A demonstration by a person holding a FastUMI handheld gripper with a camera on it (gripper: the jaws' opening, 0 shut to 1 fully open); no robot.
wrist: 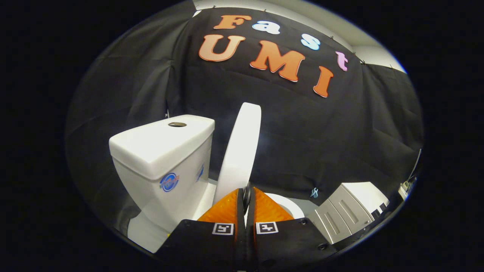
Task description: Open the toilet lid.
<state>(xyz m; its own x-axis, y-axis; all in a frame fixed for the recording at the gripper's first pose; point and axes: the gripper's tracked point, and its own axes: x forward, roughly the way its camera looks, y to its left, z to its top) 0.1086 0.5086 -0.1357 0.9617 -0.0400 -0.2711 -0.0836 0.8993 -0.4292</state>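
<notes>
Jaws are seen nearly closed: the two orange fingers (223, 213) of the gripper (246, 194) are drawn together with only a thin gap, and the edge of the glossy white oval plastic toilet lid (242, 151) is pinched between the tips. A dark disc-shaped part is seen right at the tips, touching the lid edge; what it is cannot be told.

Lid position: raised, seen edge-on, rising from the fingertips up and slightly right, away from the jaws. Its long axis runs close to vertical, with a slight lean away from the white ceramic cistern (162, 149). The cistern stands ahead and left of the jaws, a round flush button (177, 124) on its top. A visible gap is left between lid and cistern front, so the lid is judged not yet resting back.

Part of the white seat ring (289, 206) is seen just right of the fingers, below the lid. A grey drawer unit (348, 211) sits further right, well apart from the toilet.

Key relation: the cistern lies left of the lid face, so the remaining travel is judged to be a swing of the lid leftward about its hinge until it leans on the cistern. The hinge is hidden behind the fingers.

Task judged mostly done. Risk: if released now, the lid could drop back onto the seat.
</notes>
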